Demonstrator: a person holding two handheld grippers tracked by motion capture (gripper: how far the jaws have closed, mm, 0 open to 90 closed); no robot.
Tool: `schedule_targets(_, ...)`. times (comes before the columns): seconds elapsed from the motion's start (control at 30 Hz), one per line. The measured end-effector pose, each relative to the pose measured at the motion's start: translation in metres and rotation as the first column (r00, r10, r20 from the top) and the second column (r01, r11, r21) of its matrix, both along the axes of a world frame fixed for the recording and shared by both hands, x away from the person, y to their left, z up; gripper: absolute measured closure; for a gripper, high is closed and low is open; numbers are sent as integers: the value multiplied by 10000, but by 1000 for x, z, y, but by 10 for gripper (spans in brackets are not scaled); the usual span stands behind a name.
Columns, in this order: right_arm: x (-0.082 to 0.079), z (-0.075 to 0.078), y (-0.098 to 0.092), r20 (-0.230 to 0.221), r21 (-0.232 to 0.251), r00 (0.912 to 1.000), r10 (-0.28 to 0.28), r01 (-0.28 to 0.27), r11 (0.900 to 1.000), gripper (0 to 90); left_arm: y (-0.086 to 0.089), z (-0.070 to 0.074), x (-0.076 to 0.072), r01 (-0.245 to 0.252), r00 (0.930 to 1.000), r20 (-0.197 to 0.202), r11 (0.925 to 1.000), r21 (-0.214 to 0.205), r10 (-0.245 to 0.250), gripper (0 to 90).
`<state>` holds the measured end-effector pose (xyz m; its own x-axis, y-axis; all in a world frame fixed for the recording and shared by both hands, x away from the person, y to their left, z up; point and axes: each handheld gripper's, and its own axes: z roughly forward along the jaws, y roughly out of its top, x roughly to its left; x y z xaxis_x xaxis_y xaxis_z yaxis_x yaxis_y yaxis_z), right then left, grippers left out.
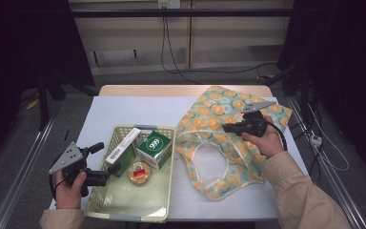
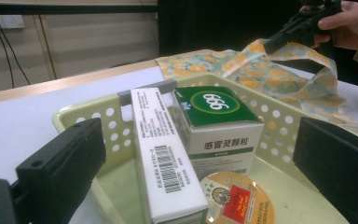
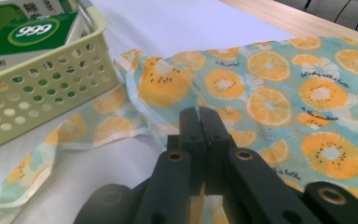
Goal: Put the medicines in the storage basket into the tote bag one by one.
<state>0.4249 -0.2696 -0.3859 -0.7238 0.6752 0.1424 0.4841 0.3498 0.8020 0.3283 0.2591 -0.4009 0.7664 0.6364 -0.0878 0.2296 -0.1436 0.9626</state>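
Note:
A teal cloth bag (image 1: 219,114) printed with orange slices lies on the right of the white table. My right gripper (image 1: 225,128) is shut on an edge of the bag (image 3: 284,93) and holds that edge lifted; the fabric shows pinched between the closed tips (image 3: 199,112). The raised strip of bag (image 2: 261,70) hangs from it in the left gripper view. My left gripper (image 1: 106,158) stands open at the left rim of a pale green perforated basket (image 1: 124,212), its jaws apart with nothing clamped (image 2: 198,177).
In the basket (image 2: 74,112) stand a green box (image 1: 155,145) and a long white box (image 1: 124,145) with a barcode, beside a small round tub (image 1: 139,172) with a red label. The basket wall (image 3: 51,79) sits close to the bag's handle loop.

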Motion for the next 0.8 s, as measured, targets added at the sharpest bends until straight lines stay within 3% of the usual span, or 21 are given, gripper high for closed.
schedule_targets(0.13,11,1,-6,-57,-56,9996,-260,259,9996,897,0,0,0,11,10000,4,10000,-19,-11,20)
schedule_targets(0.3,30,3,-17,-234,316,9982,-553,561,9979,897,-1,-1,-1,29,10000,-55,10000,18,-29,20)
schedule_targets(0.53,58,-3,-31,-415,241,9938,-1036,1046,9942,897,-1,-2,0,4,9999,-125,10000,-48,-5,20)
schedule_targets(0.63,69,-8,-38,-532,87,9901,-1298,1304,9914,897,1,-2,0,-55,9999,-146,10000,-37,54,20)
schedule_targets(0.8,89,-12,-53,-559,85,9767,-2070,2078,9781,896,-1,-2,1,-60,9998,-171,10000,-43,59,20)
